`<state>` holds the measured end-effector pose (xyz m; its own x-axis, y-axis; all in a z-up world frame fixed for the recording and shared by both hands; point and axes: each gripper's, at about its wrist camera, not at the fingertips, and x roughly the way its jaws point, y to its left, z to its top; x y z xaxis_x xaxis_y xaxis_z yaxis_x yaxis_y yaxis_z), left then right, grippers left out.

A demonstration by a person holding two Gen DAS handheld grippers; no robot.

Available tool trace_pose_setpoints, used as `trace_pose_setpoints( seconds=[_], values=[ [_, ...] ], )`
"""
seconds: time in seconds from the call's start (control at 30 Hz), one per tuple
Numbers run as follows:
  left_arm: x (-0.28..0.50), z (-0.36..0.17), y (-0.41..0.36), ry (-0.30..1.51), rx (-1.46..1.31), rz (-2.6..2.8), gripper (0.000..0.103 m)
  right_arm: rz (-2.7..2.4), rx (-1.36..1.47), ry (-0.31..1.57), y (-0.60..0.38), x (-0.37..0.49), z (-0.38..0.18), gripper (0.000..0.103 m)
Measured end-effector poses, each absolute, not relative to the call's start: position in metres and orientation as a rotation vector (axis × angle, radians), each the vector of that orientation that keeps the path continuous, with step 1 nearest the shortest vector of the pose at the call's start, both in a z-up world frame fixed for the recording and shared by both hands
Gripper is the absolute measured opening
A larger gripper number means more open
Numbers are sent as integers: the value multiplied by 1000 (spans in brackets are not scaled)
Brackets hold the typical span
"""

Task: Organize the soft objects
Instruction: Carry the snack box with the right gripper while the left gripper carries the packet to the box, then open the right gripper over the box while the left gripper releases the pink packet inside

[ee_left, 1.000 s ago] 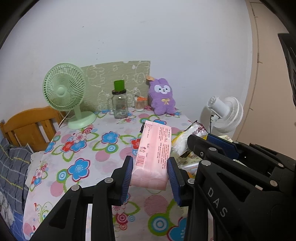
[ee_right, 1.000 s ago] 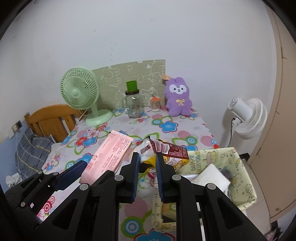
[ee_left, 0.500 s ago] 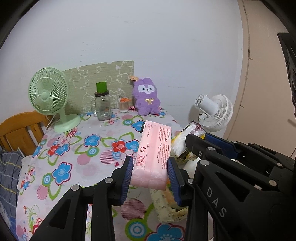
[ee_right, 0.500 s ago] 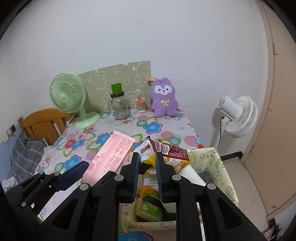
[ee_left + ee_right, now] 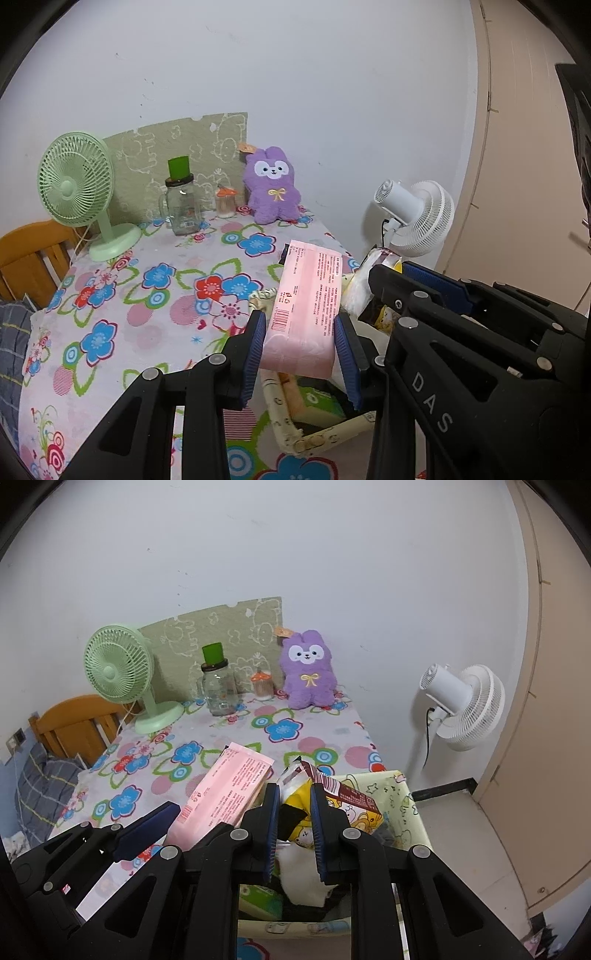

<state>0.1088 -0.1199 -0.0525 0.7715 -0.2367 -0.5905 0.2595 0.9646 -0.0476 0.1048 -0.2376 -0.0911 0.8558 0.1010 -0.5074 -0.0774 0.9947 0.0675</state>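
Observation:
My left gripper (image 5: 301, 354) is shut on a pink tissue pack (image 5: 308, 314) and holds it over the near edge of a yellow fabric basket (image 5: 291, 424). The pack also shows in the right wrist view (image 5: 225, 794). My right gripper (image 5: 293, 830) is shut on a yellow and brown snack bag (image 5: 325, 797) above the same basket (image 5: 402, 794), which holds a green packet (image 5: 258, 897) and a white soft item (image 5: 299, 878). A purple plush rabbit (image 5: 271, 188) sits at the back of the table.
The flowered table (image 5: 147, 295) carries a green desk fan (image 5: 79, 192), a glass jar with a green lid (image 5: 181, 206) and a small jar (image 5: 226, 203). A white floor fan (image 5: 461, 705) stands at the right. A wooden chair (image 5: 26, 258) is at the left.
Both grippers have moved right with their loads, from over the table to over the yellow basket. The basket's contents have come into view below them.

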Motion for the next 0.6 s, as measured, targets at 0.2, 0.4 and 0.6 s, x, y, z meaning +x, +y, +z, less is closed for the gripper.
trace_pose_setpoints(
  seconds=[0.2,0.4,0.6],
  values=[
    [113,-61,-128,658,37,-270,39,99,54,557,-249,109,-100,19],
    [121,-73,-134,712,17,-265,32,105,66,575,-258,112,-109,19],
    [127,-84,-142,745,29,-262,32,105,74,591,-263,116,-117,19]
  ],
)
